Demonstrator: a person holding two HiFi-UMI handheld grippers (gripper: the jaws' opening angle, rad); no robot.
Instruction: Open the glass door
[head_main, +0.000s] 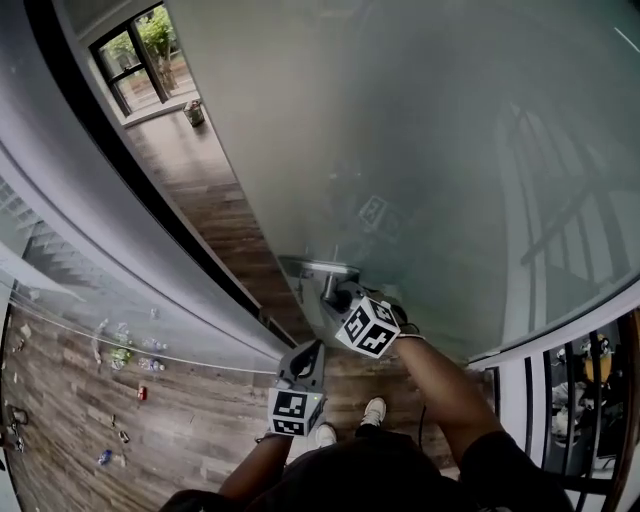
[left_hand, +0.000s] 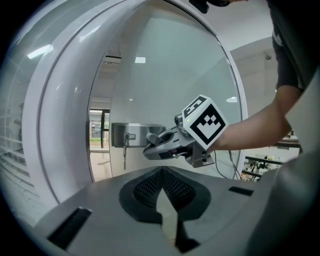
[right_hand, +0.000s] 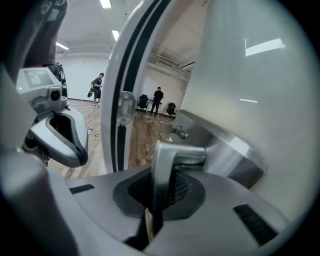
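The frosted glass door (head_main: 430, 150) fills the upper right of the head view, and it carries a steel lock plate (head_main: 316, 267) at its edge. My right gripper (head_main: 341, 297) is shut on the door handle (right_hand: 169, 160), whose steel lever stands upright between the pads. In the left gripper view the right gripper (left_hand: 151, 150) meets the lock plate (left_hand: 131, 134), where a key (left_hand: 125, 142) hangs. My left gripper (head_main: 311, 352) floats just below and left of the handle, touching nothing. Its pads (left_hand: 150, 190) meet at the tip with nothing between them.
A white door frame with a dark seal (right_hand: 121, 105) stands left of the door edge. Wood floor (head_main: 195, 185) shows through the gap beyond. Small items (head_main: 125, 352) lie scattered on the floor behind a glass wall at the left. Two people (right_hand: 157, 98) stand far off by chairs.
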